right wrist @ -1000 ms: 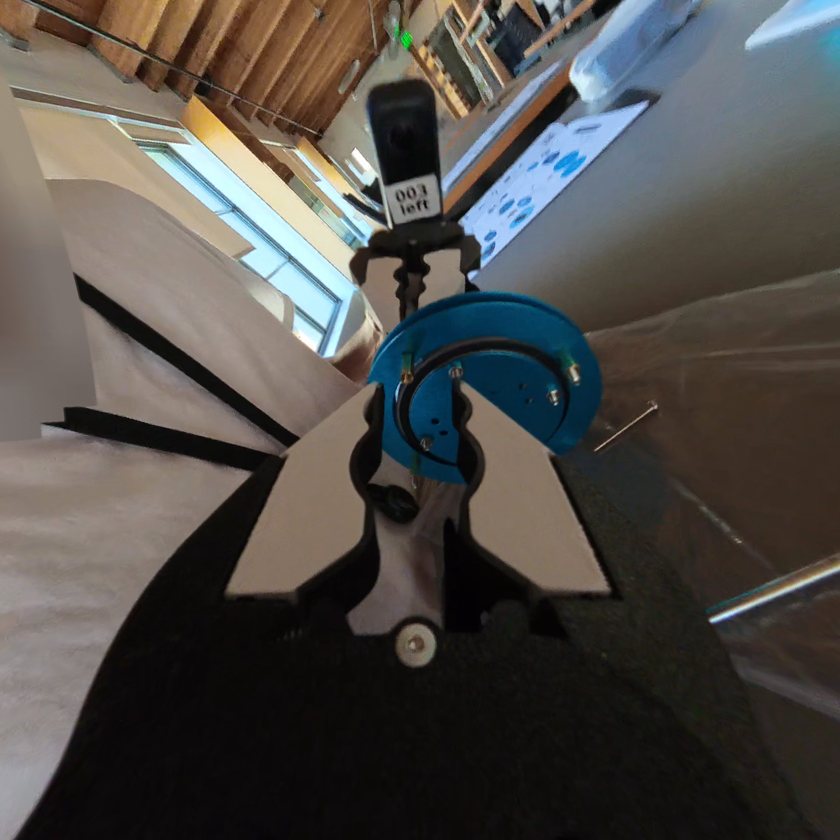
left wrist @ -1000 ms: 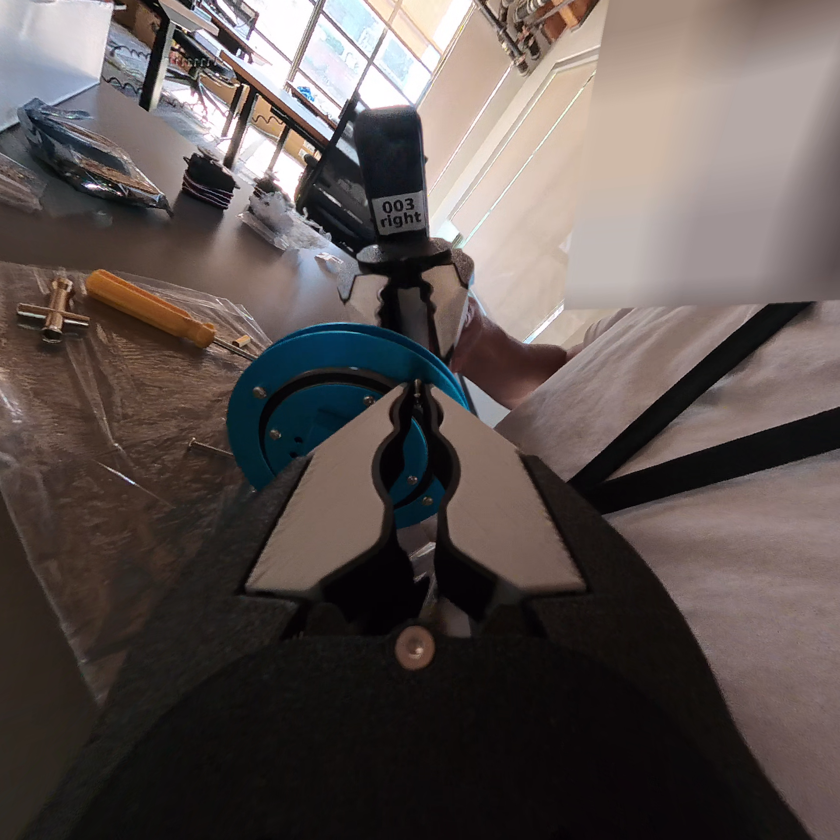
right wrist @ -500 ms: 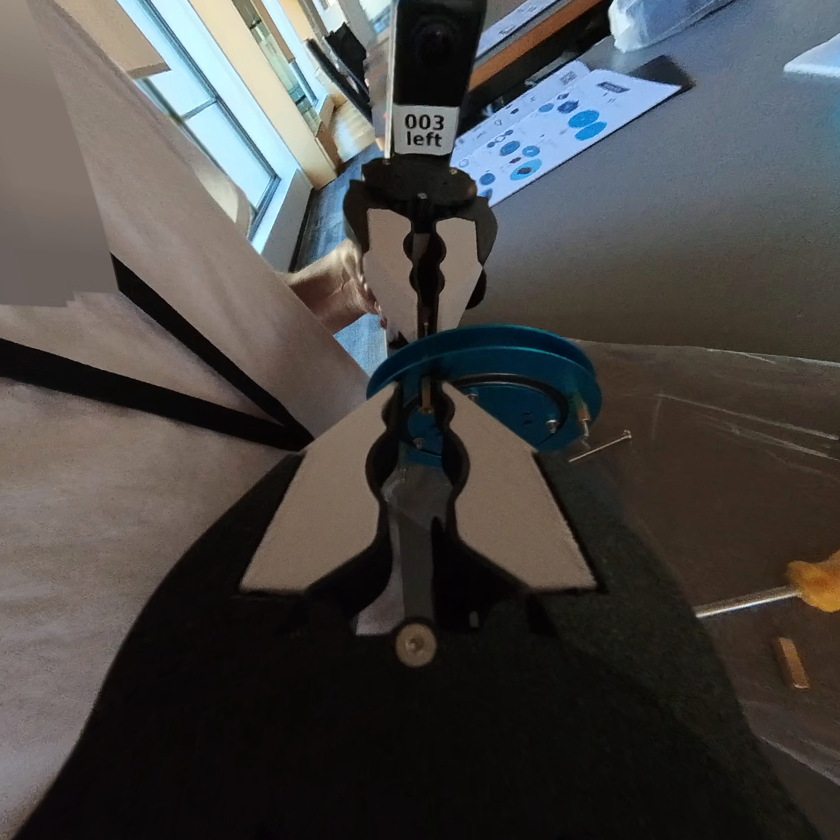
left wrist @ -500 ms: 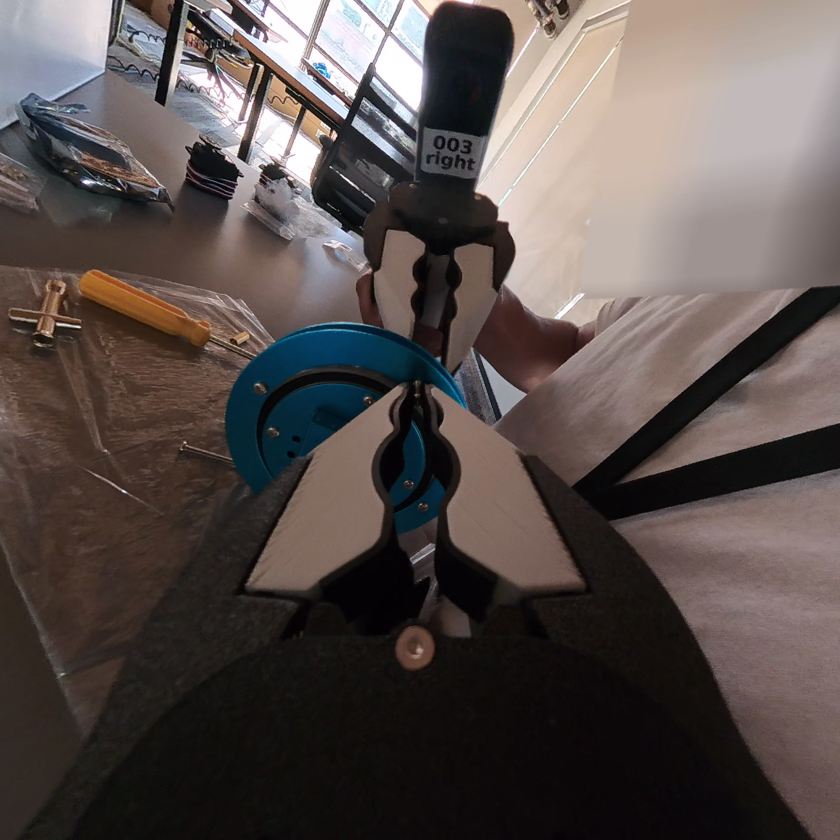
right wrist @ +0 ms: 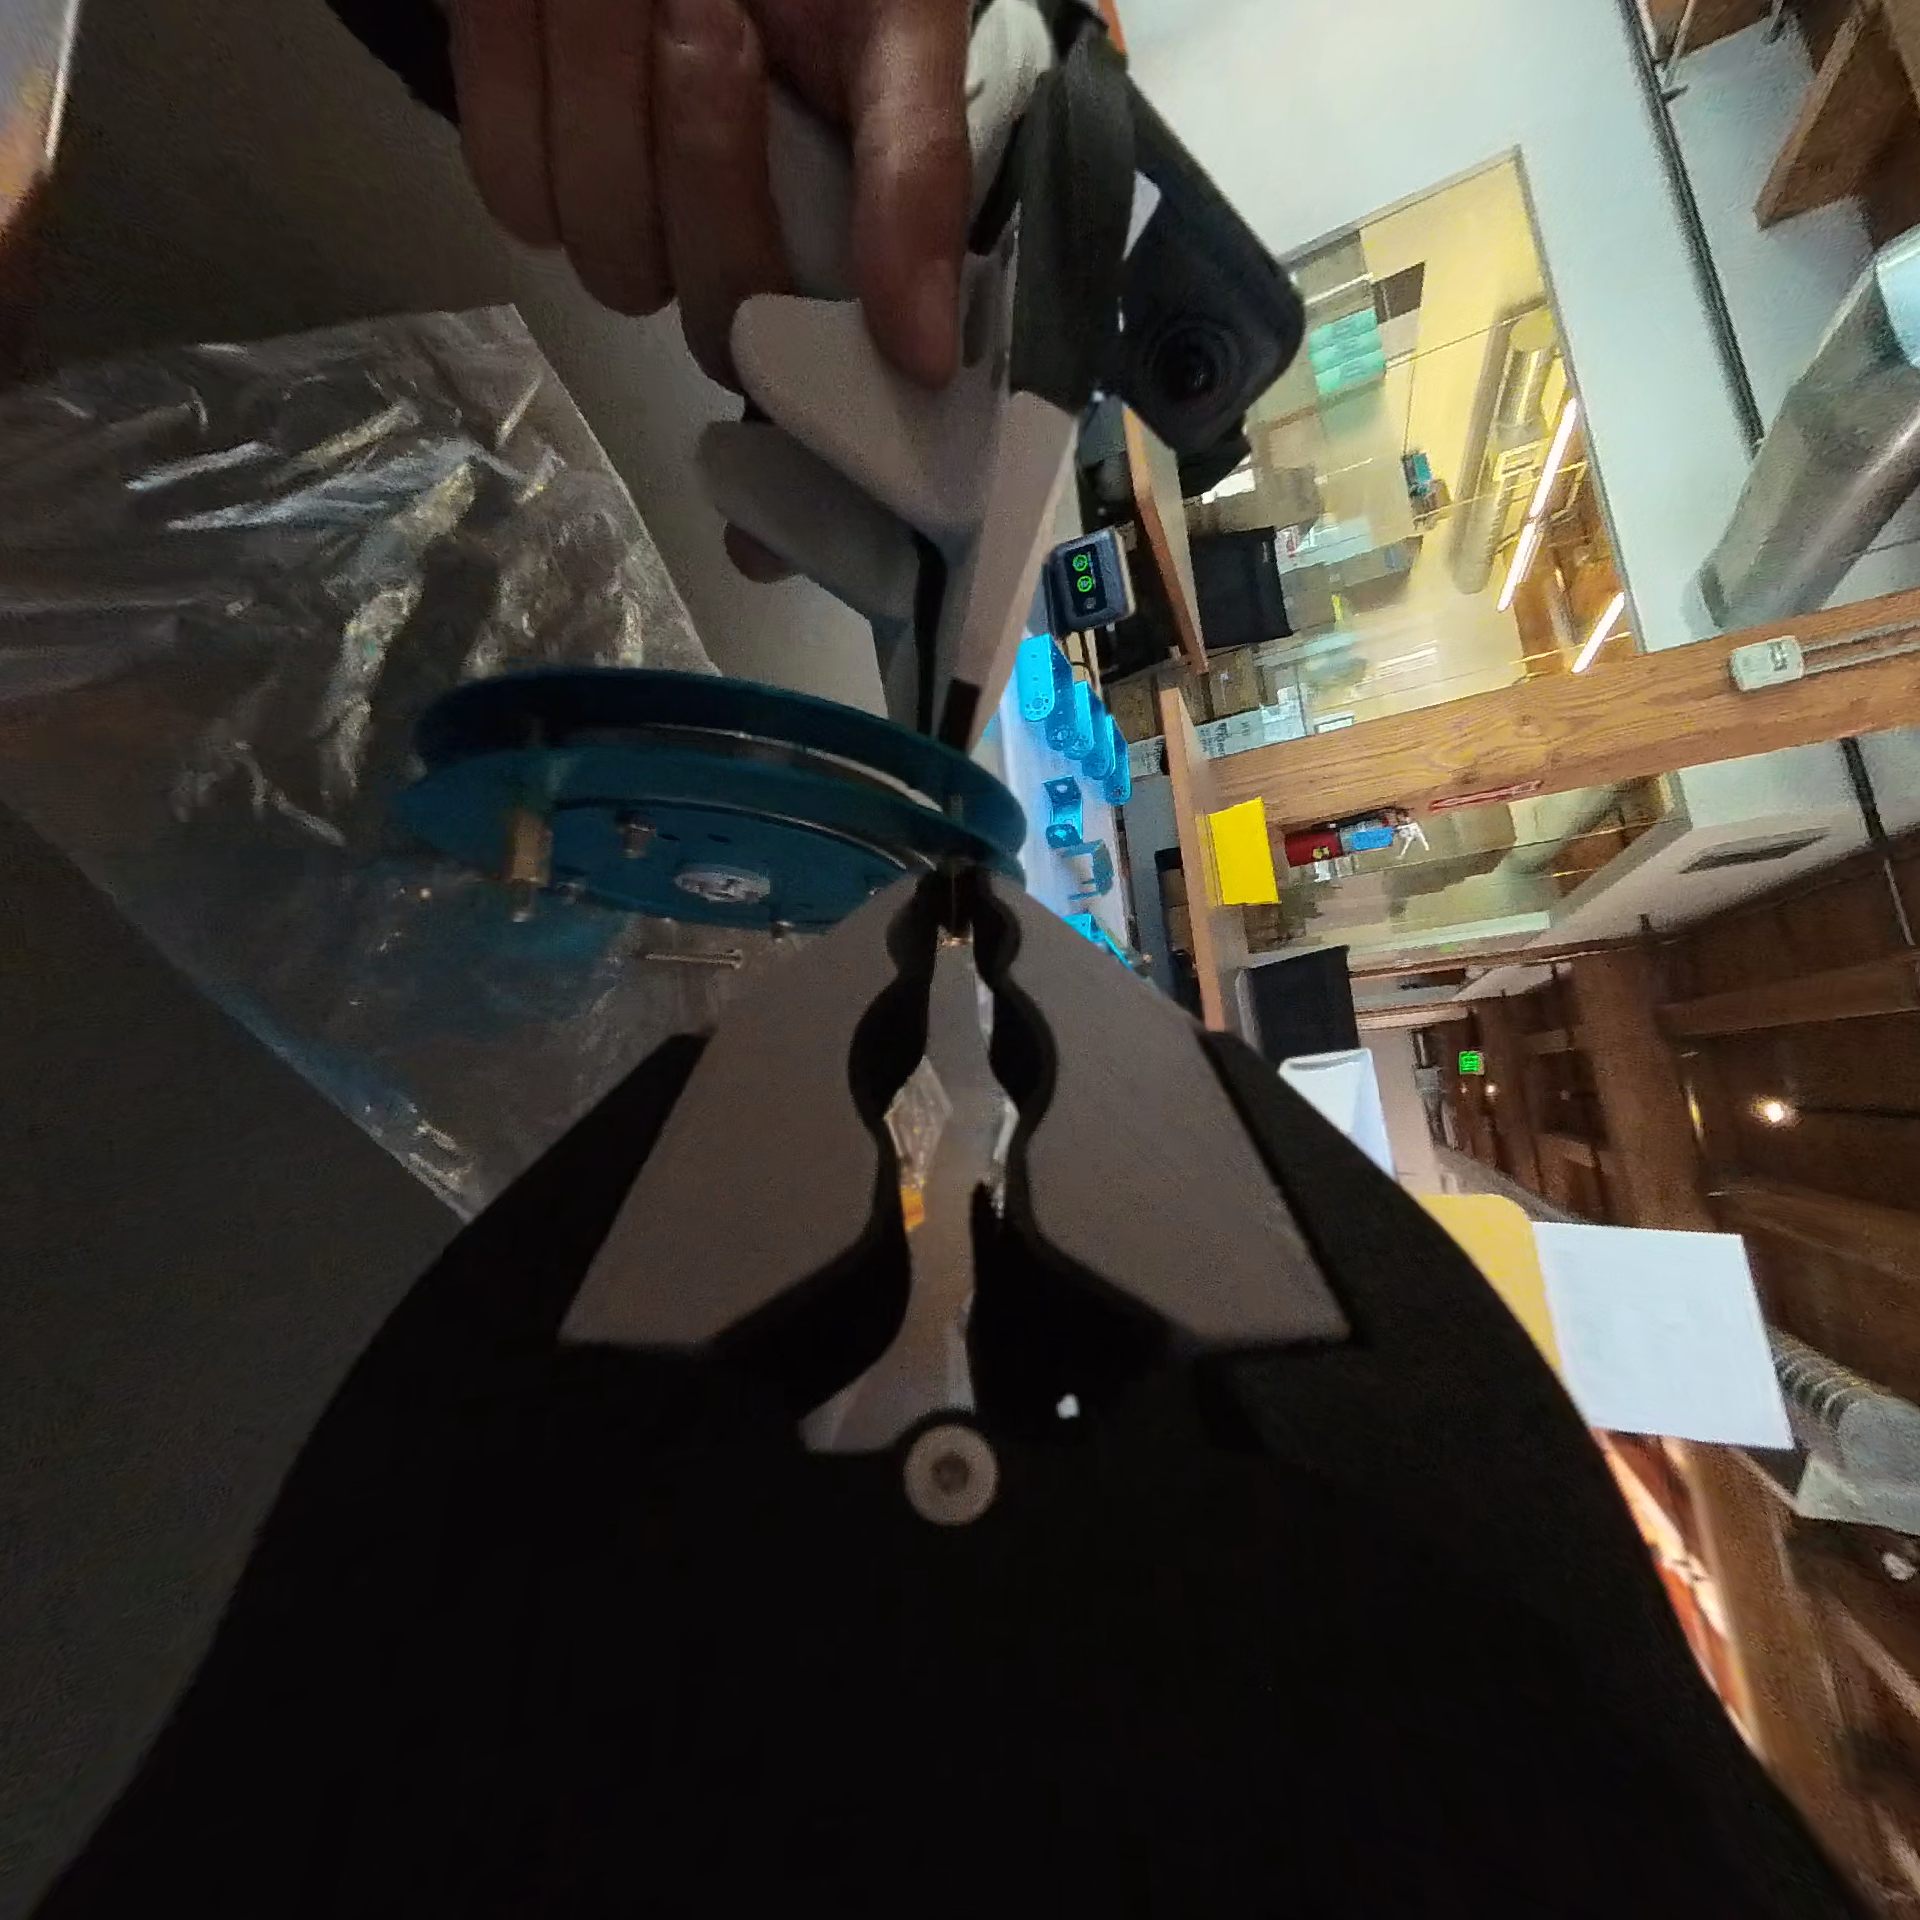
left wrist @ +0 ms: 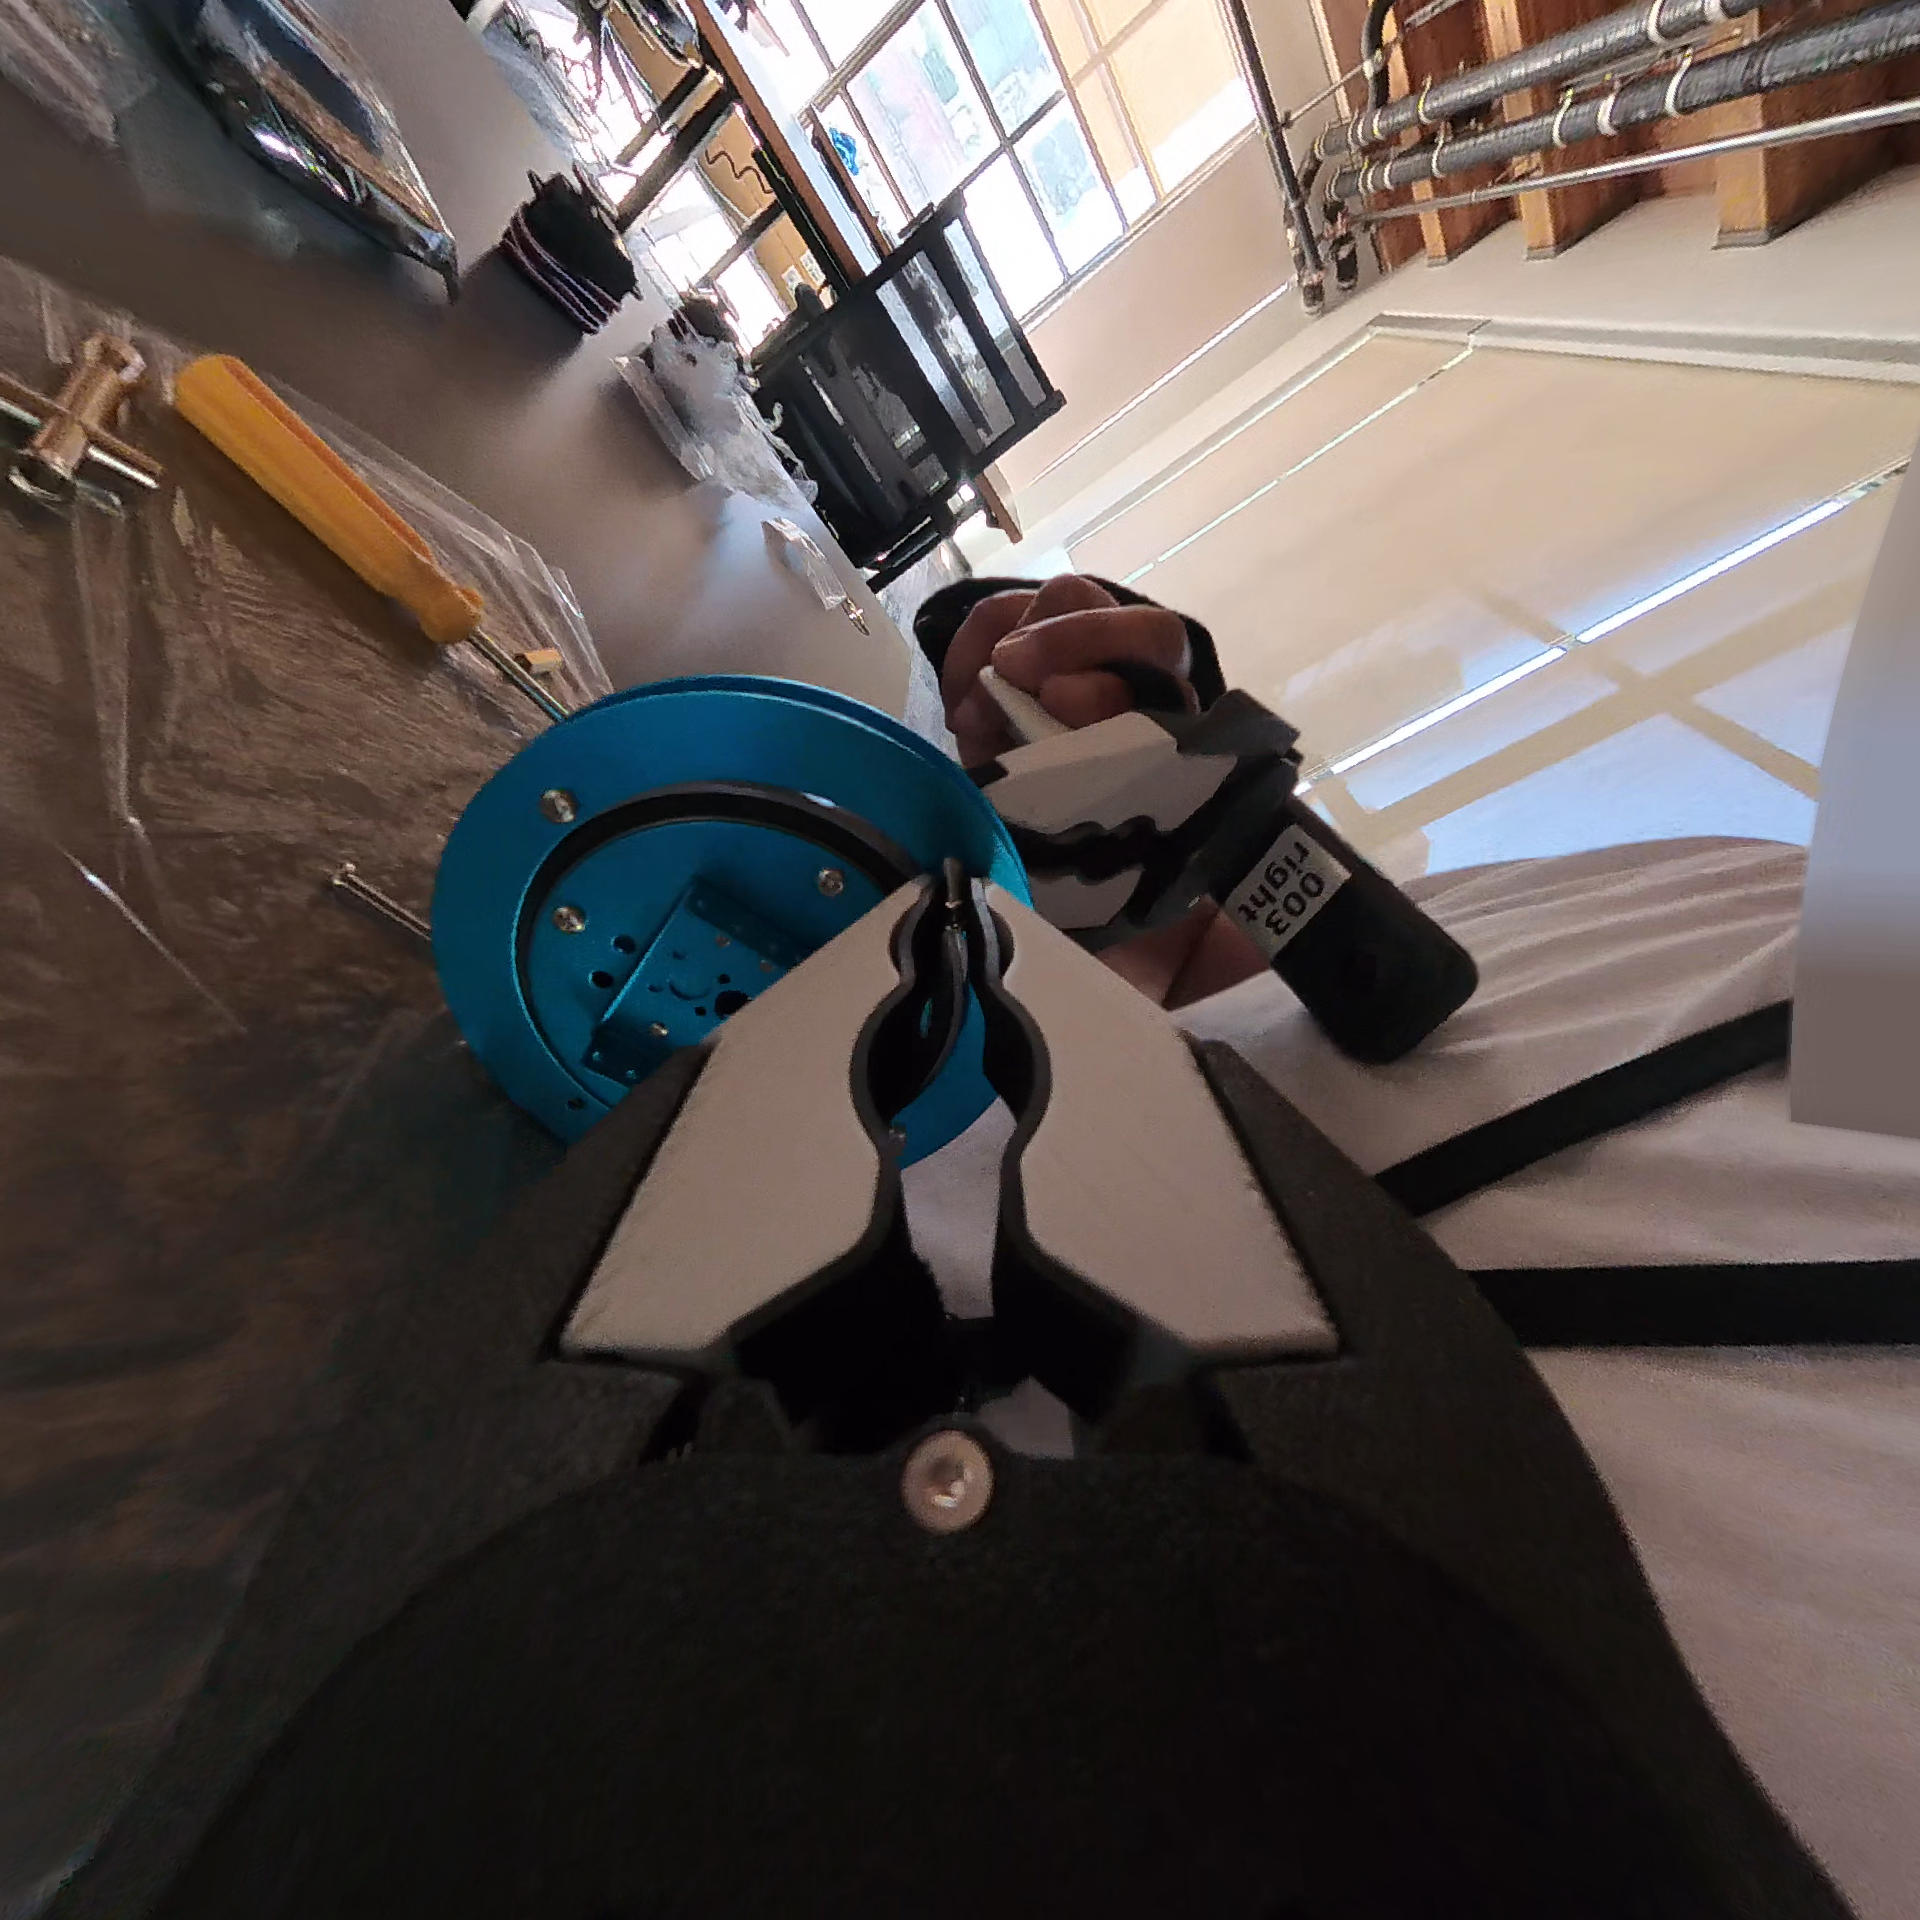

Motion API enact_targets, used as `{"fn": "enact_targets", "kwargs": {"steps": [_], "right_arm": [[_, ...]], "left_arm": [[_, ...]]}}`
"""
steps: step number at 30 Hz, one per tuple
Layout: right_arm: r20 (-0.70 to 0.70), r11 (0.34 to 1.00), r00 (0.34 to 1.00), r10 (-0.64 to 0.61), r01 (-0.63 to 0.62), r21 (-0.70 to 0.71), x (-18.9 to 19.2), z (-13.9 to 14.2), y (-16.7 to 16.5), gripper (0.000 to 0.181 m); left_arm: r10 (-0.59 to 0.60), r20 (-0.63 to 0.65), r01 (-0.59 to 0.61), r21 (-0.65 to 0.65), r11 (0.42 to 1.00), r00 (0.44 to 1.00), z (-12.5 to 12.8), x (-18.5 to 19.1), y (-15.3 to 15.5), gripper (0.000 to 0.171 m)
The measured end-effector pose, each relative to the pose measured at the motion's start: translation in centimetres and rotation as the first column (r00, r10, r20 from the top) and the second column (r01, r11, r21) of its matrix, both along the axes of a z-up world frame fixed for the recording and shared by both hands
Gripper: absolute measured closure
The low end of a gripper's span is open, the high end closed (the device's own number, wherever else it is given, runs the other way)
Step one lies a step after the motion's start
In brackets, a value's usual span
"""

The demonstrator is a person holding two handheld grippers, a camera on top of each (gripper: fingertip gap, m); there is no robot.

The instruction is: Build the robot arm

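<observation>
Our left gripper (left wrist: 951, 899) is clamped on the rim of the blue disc assembly (left wrist: 665, 831), held on edge just above the plastic sheet (left wrist: 156, 790); our right gripper (right wrist: 956, 914) pinches a brass standoff (right wrist: 954, 906) at that rim. The disc looks rigid, metal and slick, best held by its edge. A yellow-handled screwdriver (left wrist: 312, 488), a cross wrench (left wrist: 73, 436) and a loose screw (left wrist: 379, 906) lie beside it.

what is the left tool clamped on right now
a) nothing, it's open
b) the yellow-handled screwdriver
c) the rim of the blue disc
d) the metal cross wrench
c: the left tool is shut on the edge of the blue disc, while the yellow-handled screwdriver and cross wrench lie apart on the plastic sheet.
</observation>
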State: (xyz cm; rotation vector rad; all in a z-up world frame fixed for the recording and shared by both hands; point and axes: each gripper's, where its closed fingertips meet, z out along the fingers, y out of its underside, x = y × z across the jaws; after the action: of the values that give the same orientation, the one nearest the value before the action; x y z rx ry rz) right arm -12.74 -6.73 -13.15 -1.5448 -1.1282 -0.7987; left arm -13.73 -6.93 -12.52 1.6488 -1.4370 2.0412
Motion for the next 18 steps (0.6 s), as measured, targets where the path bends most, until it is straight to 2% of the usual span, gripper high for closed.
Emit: {"fn": "enact_targets", "kwargs": {"steps": [1,2,3,4,5,6,7,8,9,11,12,14,15,18], "right_arm": [[-0.087,1.000,0.996,-0.016,0.015,-0.011,0.1,0.0,0.3,0.175],[-0.265,0.998,0.963,-0.039,0.025,-0.056,0.1,0.1,0.3,0.175],[-0.479,0.993,0.876,-0.061,0.003,-0.120,0.0,0.1,0.2,0.174],[-0.675,0.981,0.733,-0.086,-0.055,-0.185,-0.1,0.2,-0.1,0.172],[-0.827,0.962,0.548,-0.128,-0.133,-0.237,0.0,0.3,-0.4,0.164],[-0.927,0.937,0.334,-0.169,-0.239,-0.257,0.0,0.6,-0.8,0.156],[-0.969,0.912,0.120,-0.218,-0.328,-0.246,0.2,1.1,-1.2,0.153],[-0.958,0.885,-0.044,-0.282,-0.397,-0.242,0.3,1.1,-1.4,0.152],[-0.924,0.848,-0.146,-0.353,-0.466,-0.250,0.1,0.6,-1.6,0.151],[-0.840,0.764,-0.246,-0.484,-0.586,-0.269,-1.1,-0.5,-1.9,0.150],[-0.801,0.725,-0.298,-0.518,-0.651,-0.226,-1.9,-0.2,-2.0,0.148],[-0.722,0.696,-0.420,-0.550,-0.708,-0.118,-2.2,1.1,-1.7,0.155],[-0.695,0.689,-0.445,-0.565,-0.718,-0.101,-2.1,1.3,-1.4,0.156],[-0.696,0.680,-0.409,-0.590,-0.716,-0.156,-2.0,0.6,-1.0,0.175]], "left_arm": [[0.003,0.019,-0.003,0.027,1.000,1.000,0.0,0.0,0.3,0.169],[0.002,0.049,-0.005,0.068,0.998,0.999,0.0,0.1,0.4,0.169],[-0.004,0.086,-0.006,0.115,0.993,0.996,0.1,0.0,0.5,0.170],[-0.014,0.127,-0.007,0.165,0.986,0.992,0.1,-0.1,0.5,0.170],[-0.023,0.160,-0.011,0.206,0.979,0.987,0.1,-0.2,0.6,0.170],[-0.032,0.181,-0.011,0.230,0.973,0.983,0.0,-0.3,0.7,0.170],[-0.041,0.208,-0.013,0.253,0.967,0.977,0.0,-0.4,0.8,0.170],[-0.052,0.239,-0.019,0.283,0.959,0.970,0.0,-0.6,0.8,0.170],[-0.065,0.271,-0.025,0.317,0.948,0.960,-0.1,-0.7,0.8,0.169],[-0.099,0.330,-0.041,0.392,0.919,0.939,-0.1,-1.0,0.6,0.169],[-0.121,0.367,-0.057,0.440,0.896,0.922,-0.2,-1.1,0.5,0.170],[-0.155,0.413,-0.094,0.523,0.847,0.897,-0.2,-1.2,0.2,0.169],[-0.167,0.422,-0.108,0.555,0.825,0.891,-0.3,-1.1,0.1,0.169],[-0.213,0.445,-0.145,0.642,0.753,0.870,-0.4,-1.3,-0.1,0.169]]}}
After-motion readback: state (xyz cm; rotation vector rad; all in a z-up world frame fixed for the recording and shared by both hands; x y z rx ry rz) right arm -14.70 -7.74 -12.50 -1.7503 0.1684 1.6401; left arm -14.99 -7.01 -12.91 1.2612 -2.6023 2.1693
